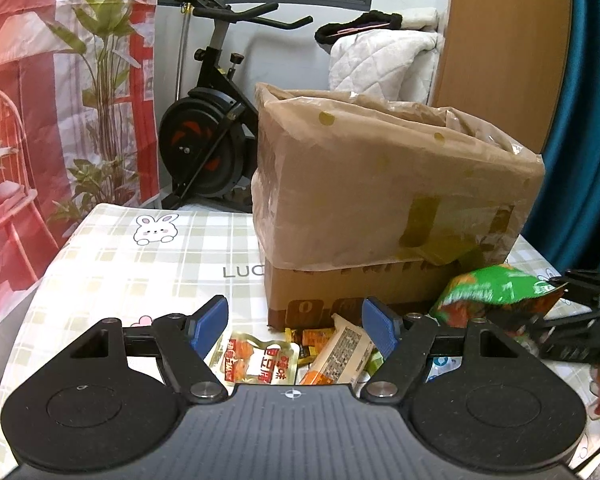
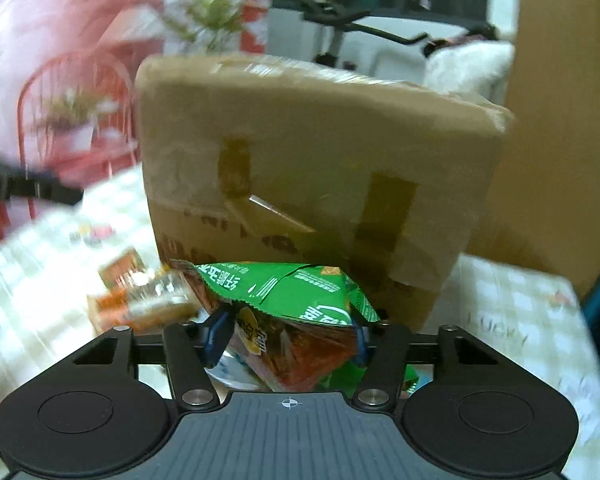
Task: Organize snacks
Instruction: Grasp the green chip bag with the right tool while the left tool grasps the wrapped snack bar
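Note:
A cardboard box (image 1: 388,208) lined with a brown plastic bag stands on the checked tablecloth (image 1: 140,264); it also shows in the right wrist view (image 2: 308,168). My left gripper (image 1: 294,324) is open and empty, low over a small pile of snack packets (image 1: 300,356) in front of the box. My right gripper (image 2: 288,332) is shut on a green and orange snack bag (image 2: 292,312) and holds it in front of the box's lower side. The same bag (image 1: 496,292) and right gripper (image 1: 572,316) show at the right in the left wrist view.
An exercise bike (image 1: 216,120) stands behind the table. A patterned curtain (image 1: 60,80) hangs at the left, a white quilt (image 1: 384,64) lies behind the box, and a wooden panel (image 1: 504,40) stands at the right. More loose packets (image 2: 136,292) lie left of the held bag.

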Demonstrator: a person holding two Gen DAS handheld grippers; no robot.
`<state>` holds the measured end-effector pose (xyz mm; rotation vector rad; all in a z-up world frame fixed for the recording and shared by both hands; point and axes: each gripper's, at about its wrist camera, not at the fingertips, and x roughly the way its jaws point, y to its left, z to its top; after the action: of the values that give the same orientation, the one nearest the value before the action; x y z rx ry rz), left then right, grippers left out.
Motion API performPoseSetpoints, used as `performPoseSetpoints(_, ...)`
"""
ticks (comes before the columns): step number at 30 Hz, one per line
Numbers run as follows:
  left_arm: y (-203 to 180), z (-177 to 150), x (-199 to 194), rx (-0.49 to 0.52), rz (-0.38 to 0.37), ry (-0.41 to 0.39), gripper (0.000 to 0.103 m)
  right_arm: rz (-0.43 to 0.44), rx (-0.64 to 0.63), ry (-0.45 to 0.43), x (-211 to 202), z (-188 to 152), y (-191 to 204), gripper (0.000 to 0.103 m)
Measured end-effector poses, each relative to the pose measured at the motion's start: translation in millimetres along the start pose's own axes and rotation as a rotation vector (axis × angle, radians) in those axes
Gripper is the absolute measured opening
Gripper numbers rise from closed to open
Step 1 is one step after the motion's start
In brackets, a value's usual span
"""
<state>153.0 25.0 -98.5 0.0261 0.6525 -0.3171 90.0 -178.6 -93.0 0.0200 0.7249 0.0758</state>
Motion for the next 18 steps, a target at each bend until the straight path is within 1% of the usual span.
performPoseSetpoints(2,-1,-1,0,0.002,0.005,0.0,0.076,0.024,0.109,-0.015,-11,2,-12,0.047)
performPoseSetpoints(6,-4,-3,-1,0.009,0.015,0.0,0.076,0.053,0.279,-0.056,-31,0,-33,0.046)
performPoseSetpoints(9,-5,-5,-1,0.016,0.02,0.003,0.076,0.047,0.383,-0.065,-40,-4,-46,0.046)
performPoseSetpoints(13,-6,-9,1,0.029,0.026,0.01,0.076,-0.003,0.448,-0.074,-46,-10,-58,0.046)
performPoseSetpoints(15,-6,-11,4,0.036,0.018,0.016,0.076,-0.027,0.46,-0.076,-46,-14,-59,0.046)
performPoseSetpoints(18,-9,-17,13,0.059,0.017,0.022,0.076,-0.039,0.47,-0.074,-45,-18,-60,0.046)
